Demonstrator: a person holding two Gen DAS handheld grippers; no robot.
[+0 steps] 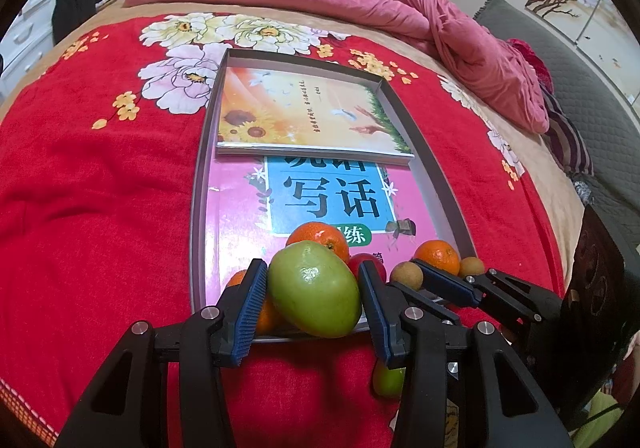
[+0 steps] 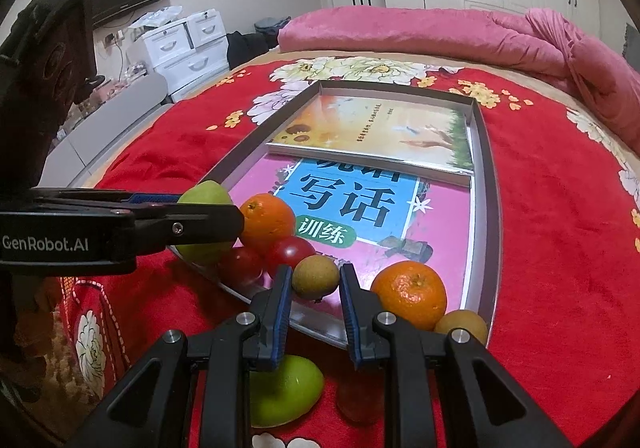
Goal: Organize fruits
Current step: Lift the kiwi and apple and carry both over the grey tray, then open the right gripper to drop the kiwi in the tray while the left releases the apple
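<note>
Fruits: left gripper [image 1: 314, 290] clamps a large green fruit [image 1: 314, 290]; right gripper [image 2: 315, 280] pinches a small brown round fruit [image 2: 315, 275] over the grey tray [image 2: 490, 184].

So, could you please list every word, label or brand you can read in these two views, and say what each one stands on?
"GenRobot.AI": white lettering on the side of the left gripper.
"写话": large black characters on the blue panel of the pink book in the tray.
"训练": white characters on that cover's green label.
Top row of large characters: half hidden under the sunflower book, unreadable.
Lines of small characters on the sunflower book: too small to read.
</note>
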